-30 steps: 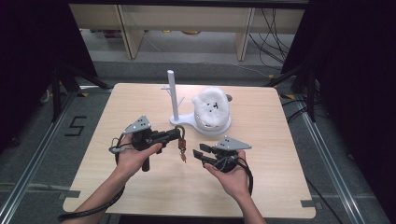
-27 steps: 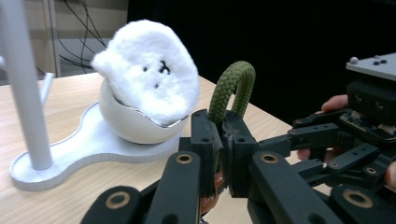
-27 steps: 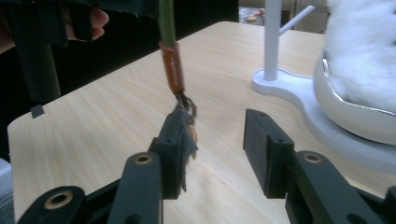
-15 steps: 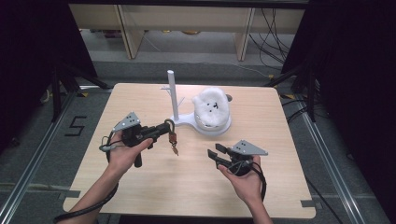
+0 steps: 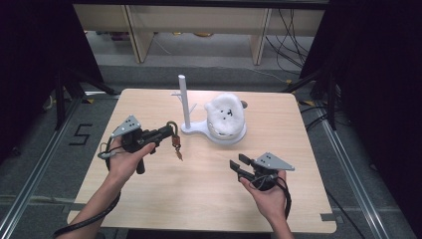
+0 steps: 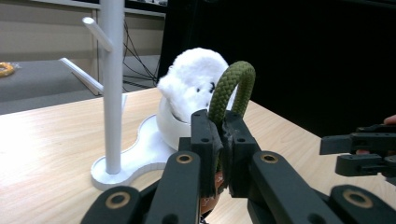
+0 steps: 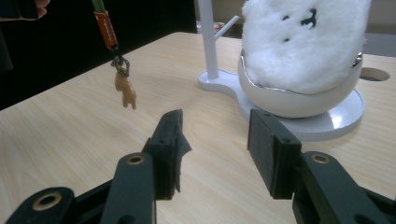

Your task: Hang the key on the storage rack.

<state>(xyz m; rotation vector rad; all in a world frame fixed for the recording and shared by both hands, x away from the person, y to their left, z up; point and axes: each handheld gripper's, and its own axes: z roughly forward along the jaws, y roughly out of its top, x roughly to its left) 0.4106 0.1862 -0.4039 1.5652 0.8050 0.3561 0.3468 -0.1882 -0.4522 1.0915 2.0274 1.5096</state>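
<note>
Pale wood tabletop (image 5: 209,199). White stand (image 5: 184,99) upright near far middle, short pegs on post, flat base joined to white bowl (image 5: 226,134) just right of it. Fluffy white plush (image 5: 225,115) with black face marks sits in bowl. Shelving (image 5: 199,25) and cables (image 5: 293,30) beyond far edge.

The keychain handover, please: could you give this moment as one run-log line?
left gripper: shut on keychain, lifted | right gripper: jaws just opened, nothing between | white stand: pegs bare | table
</note>
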